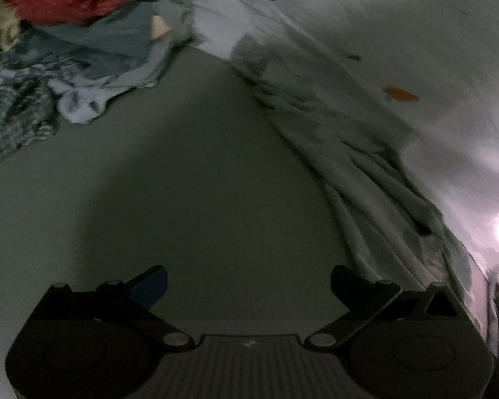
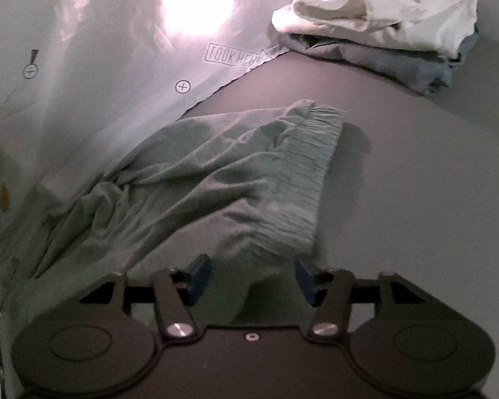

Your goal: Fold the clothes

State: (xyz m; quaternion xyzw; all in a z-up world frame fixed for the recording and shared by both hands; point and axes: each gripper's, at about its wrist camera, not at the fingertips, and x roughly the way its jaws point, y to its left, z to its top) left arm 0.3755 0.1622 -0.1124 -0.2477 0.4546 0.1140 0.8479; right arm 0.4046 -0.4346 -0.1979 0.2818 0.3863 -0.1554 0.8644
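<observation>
A crumpled pale green garment [image 2: 216,179] with a gathered waistband lies on the grey table [image 2: 415,199], partly over a white plastic sheet [image 2: 99,83]. My right gripper [image 2: 252,279] stands open, its blue-tipped fingers [image 2: 199,274] on either side of the garment's near edge, and cloth runs down between them. In the left wrist view the same garment [image 1: 349,153] stretches along the right side. My left gripper [image 1: 248,286] is open over bare table [image 1: 183,183], left of the garment, with nothing between its fingers.
A heap of unfolded clothes [image 1: 66,53], red on top with blue and striped pieces below, sits at the far left. A folded stack [image 2: 382,30], white over blue-grey, lies at the far right. The plastic sheet [image 1: 415,33] shows bright glare and printed marks.
</observation>
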